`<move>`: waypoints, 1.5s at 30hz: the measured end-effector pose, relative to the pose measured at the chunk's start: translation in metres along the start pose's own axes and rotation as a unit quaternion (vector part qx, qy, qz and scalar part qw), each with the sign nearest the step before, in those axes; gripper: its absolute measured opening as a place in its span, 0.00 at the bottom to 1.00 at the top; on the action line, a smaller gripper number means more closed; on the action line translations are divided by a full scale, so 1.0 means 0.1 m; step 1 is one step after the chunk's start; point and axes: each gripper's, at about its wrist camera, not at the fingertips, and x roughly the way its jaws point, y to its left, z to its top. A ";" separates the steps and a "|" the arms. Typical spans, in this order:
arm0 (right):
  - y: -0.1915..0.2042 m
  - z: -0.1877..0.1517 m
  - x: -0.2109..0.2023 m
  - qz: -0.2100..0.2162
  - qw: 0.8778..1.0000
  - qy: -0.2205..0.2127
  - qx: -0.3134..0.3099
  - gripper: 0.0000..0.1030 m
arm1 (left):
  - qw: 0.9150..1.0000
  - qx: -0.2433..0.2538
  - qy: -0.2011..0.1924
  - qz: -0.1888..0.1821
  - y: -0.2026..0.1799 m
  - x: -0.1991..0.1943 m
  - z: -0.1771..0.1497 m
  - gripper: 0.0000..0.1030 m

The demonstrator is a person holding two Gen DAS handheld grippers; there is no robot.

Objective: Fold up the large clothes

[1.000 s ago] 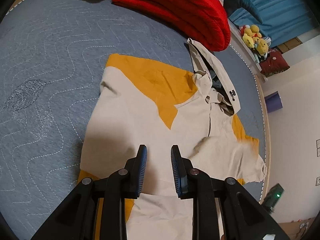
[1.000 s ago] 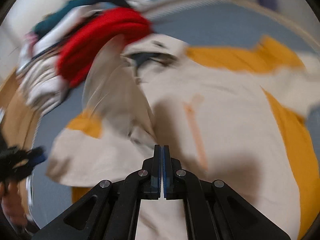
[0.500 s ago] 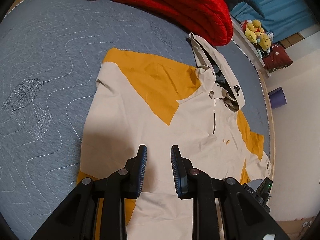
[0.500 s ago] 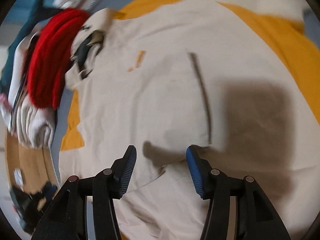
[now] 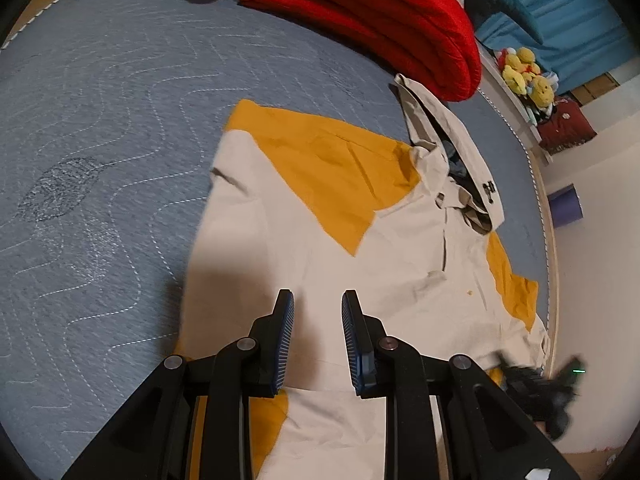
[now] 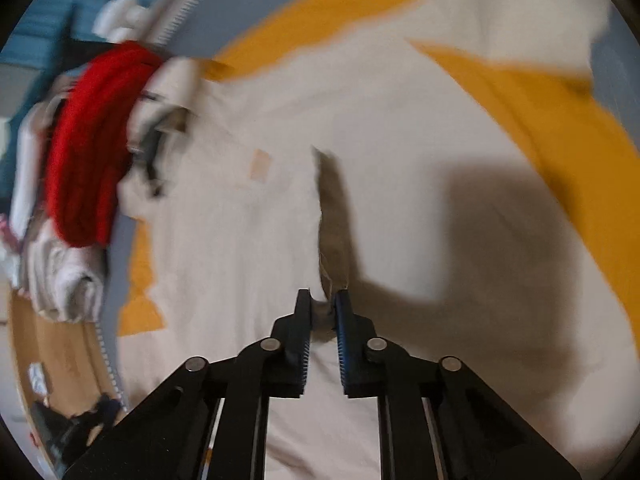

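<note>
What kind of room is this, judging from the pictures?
Most likely a bedroom: a cream and orange jacket lies on a grey quilted mattress, with a folded red blanket and yellow plush toys nearby.

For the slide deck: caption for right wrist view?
Right gripper, jaws just closing, pinches a fold of the jacket.

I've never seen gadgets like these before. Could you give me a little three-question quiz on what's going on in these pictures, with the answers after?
1. True or false: the right gripper pinches a raised fold of the cream and yellow jacket.
2. Which lies beyond the jacket's hood: A) folded red blanket B) a green towel C) a black bag?
3. Is anything between the pads of the left gripper?

Key: 1. True; its jaws have just been closing on the fold. 2. A. 3. No; it hovers open above the jacket.
</note>
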 end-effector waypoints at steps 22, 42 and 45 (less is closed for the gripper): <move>-0.07 0.79 -0.73 -0.144 0.966 -0.172 -0.127 0.15 | 0.995 0.036 0.071 0.053 0.06 0.62 -0.25 0.21; -0.47 0.96 0.06 -0.109 0.984 -0.020 -0.137 0.29 | 0.990 0.043 0.100 0.089 0.20 0.94 -0.37 0.20; -0.40 0.93 -0.04 -0.129 0.981 -0.041 -0.141 0.29 | 0.990 0.065 0.083 0.098 0.07 0.84 -0.38 0.19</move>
